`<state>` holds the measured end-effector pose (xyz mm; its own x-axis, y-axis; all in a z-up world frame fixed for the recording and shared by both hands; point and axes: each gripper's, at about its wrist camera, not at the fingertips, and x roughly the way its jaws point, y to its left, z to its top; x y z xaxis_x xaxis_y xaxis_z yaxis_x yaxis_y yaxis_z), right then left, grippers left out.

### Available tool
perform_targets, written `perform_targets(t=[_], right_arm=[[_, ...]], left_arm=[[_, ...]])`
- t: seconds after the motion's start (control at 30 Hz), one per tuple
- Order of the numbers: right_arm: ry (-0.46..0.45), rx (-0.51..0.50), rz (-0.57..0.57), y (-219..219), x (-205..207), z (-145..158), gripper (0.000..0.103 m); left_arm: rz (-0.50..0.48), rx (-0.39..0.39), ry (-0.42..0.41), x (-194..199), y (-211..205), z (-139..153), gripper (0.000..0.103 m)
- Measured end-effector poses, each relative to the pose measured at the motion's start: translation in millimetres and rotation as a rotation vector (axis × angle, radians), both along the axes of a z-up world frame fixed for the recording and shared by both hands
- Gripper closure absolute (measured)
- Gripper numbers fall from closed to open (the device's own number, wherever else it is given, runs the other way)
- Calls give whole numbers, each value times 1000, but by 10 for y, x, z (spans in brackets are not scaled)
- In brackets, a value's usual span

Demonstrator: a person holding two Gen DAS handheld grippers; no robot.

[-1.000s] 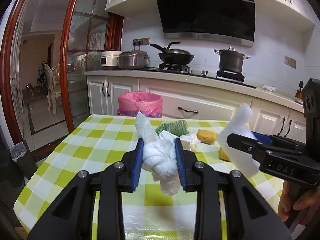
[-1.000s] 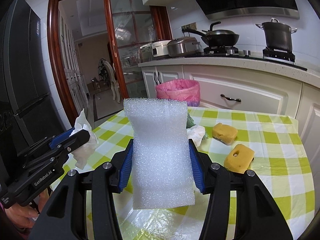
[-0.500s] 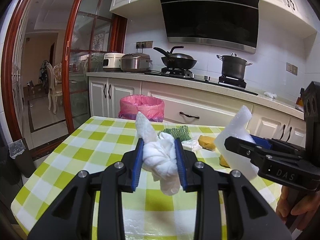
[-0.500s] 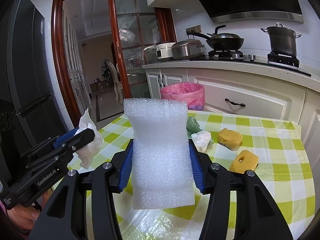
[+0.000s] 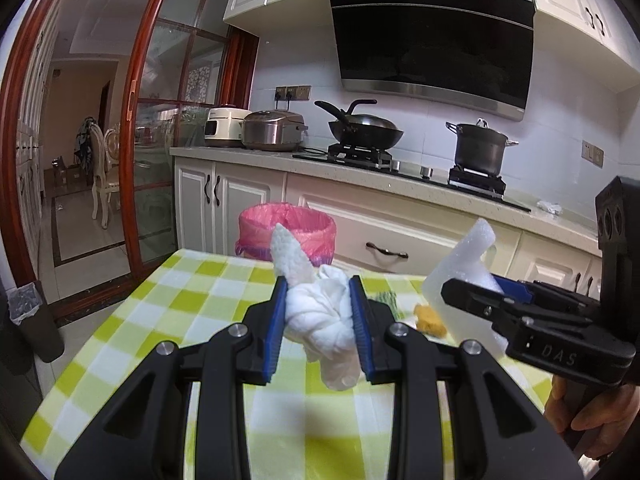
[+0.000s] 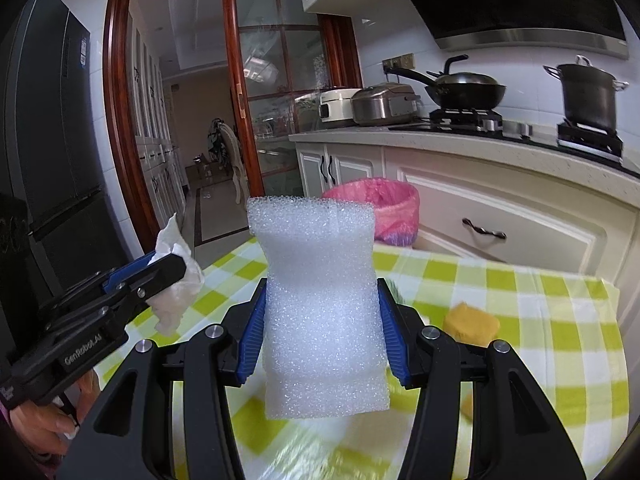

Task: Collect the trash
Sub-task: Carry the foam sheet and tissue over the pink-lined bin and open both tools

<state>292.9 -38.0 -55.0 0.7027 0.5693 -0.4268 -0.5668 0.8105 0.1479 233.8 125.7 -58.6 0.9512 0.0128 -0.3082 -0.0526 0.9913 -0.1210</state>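
Observation:
My left gripper [image 5: 320,320] is shut on a crumpled white paper towel [image 5: 320,316] and holds it above the checked table; it also shows in the right wrist view [image 6: 176,276]. My right gripper [image 6: 320,328] is shut on a white foam sheet [image 6: 320,304], also held above the table; the foam shows in the left wrist view [image 5: 460,276] at right. A bin with a pink bag [image 5: 288,230] [image 6: 384,208] stands on the floor beyond the table's far edge, ahead of both grippers.
The table has a yellow-green checked cloth [image 5: 180,296] [image 6: 540,300]. Yellow sponges [image 6: 472,322] [image 5: 430,316] and a green item [image 5: 386,300] lie on it. White kitchen cabinets [image 5: 400,232] with a stove, pans and cookers stand behind the bin. A glass sliding door [image 5: 160,160] is at left.
Both grippers have moved forward and up toward the pink bin with their loads still held; the bin appears larger and the table items sit lower in view.

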Motion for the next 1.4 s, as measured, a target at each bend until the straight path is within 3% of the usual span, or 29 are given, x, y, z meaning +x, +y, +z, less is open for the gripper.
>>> perform_targets(t=[0.2,0.4,0.6,0.77,0.93,1.03,1.17,1.33,1.4], right_arm=[[-6,0,18,122,659,98,53],[-2,-46,43,329,1533,120,53],[19,-67,68,619,2576,118,53],[86,-19,101,814,3487,9,53],[130,-1,109,958,4146,-199,53],[144,-13,110,1065,4411,-367,53],[150,-46,123,1190,4577,-558,50],[160,-32,113,1182,4648,-662,35],[158,-31,105,1151,4617,-642,35]], left_arm=[[-19,-4,-7,629,247,151,73],[-47,6,38,1575,513,146,73],[-61,-39,58,2709,881,130,73],[-81,-78,79,3542,1145,63,73],[-55,-86,113,4199,1406,-154,72],[-42,-73,139,4456,1476,-334,71],[-23,-96,144,4621,1566,-515,62],[-5,-120,153,4578,1622,-612,56],[-6,-91,156,4505,1596,-581,56]])
